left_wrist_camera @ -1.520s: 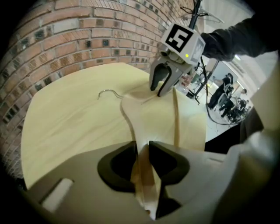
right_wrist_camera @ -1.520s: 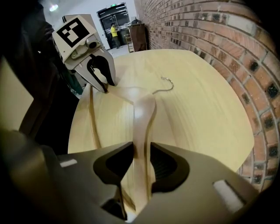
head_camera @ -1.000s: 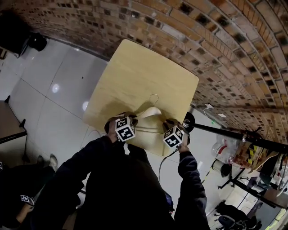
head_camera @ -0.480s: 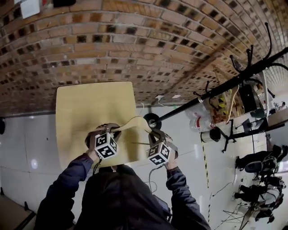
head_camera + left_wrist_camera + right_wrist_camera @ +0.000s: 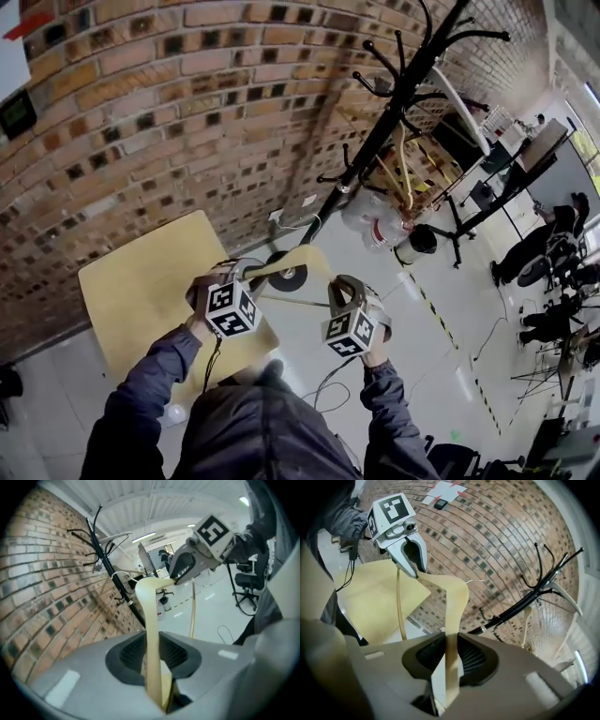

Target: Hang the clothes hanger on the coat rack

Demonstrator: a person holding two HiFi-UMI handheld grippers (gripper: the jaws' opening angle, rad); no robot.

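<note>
Carrying the hanger to the coat rack. The pale wooden hanger (image 5: 151,634) is in the air, clear of the desk (image 5: 141,281) and gripped at both ends. The left gripper (image 5: 152,656) has its fingers (image 5: 129,653) closed on one shoulder. The right gripper (image 5: 449,656) has its fingers closed on the other. The crossbar runs between the two grips. The thin wire hook (image 5: 477,575) rises from the middle of the arch and is free.

The black coat rack (image 5: 397,103) stands against the brick wall (image 5: 169,112), beyond the desk and to the right in the head view. It is still well apart from the hanger. Its curved pegs (image 5: 375,56) branch from the upper pole, and something pale already hangs among the lower ones.

The step in hand appears to be the approach, with the hanging itself not yet done. To do it well:

- Keep both grips firm and the two hands level, so the wood is not twisted between them.
- Turn the open side of the hook toward a free peg.
- Bring the hook above the peg tip, then lower it until the wire seats.
- Release only once the peg bears the weight.

The likely fault is catching a neighbouring peg or the item already hung there.
</note>
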